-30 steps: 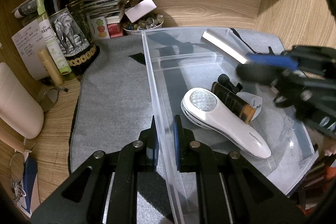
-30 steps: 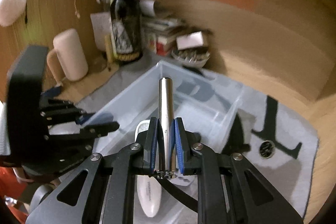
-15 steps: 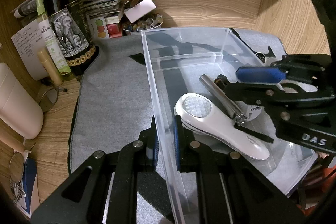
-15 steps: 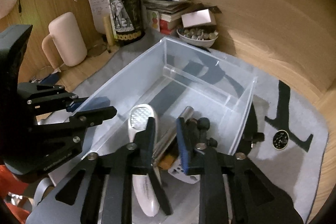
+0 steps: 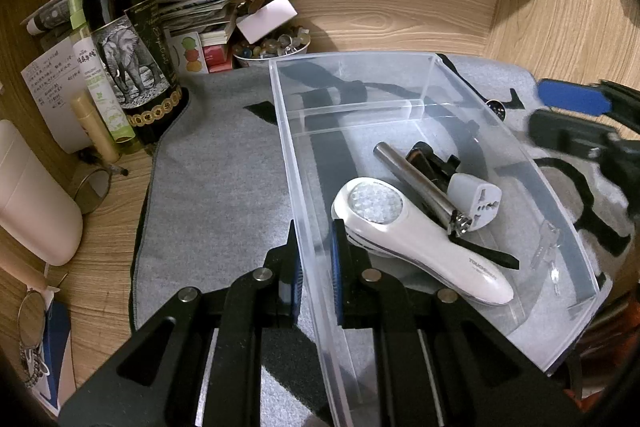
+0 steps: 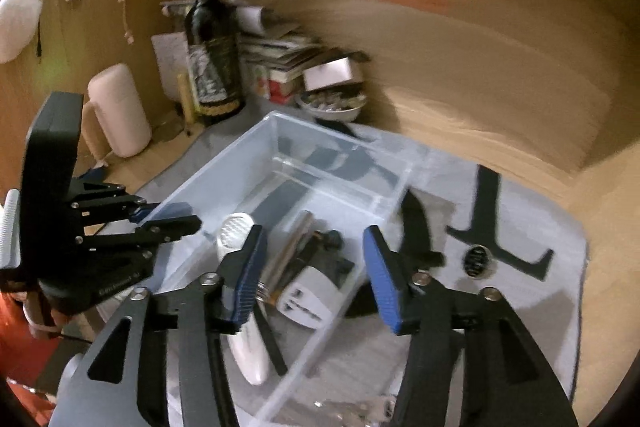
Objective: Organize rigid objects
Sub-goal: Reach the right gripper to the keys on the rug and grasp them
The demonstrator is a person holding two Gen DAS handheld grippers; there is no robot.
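- The left gripper [image 5: 314, 259] sat nearest the lens, its jaws narrowed onto the near left wall of the clear plastic bin [image 5: 288, 131], one blue pad outside the wall and one inside.
- The right gripper [image 6: 316, 263] hung over the bin's near compartment with its jaws spread wide and nothing between them; in the left wrist view it showed blurred beyond the bin's right wall.
- Inside that compartment lay a white handheld device [image 5: 416, 243] with a round studded face, its handle pointing toward the near right corner.
- Just beside it, a metal tube [image 5: 416, 183] lay diagonally, its far end toward the divider, a black strap trailing from its near end.
- A white travel adapter [image 5: 476, 203] touched the tube's near end, with a dark object, partly hidden, behind both.
- The bin's far compartment, past the clear divider, held nothing visible.
- The bin rested on a grey mat [image 5: 216, 187] on the wooden worktop.
- At the back left stood a wine bottle [image 5: 128, 39] with an elephant label, beside stacked papers and a small bowl [image 5: 272, 47] of trinkets.
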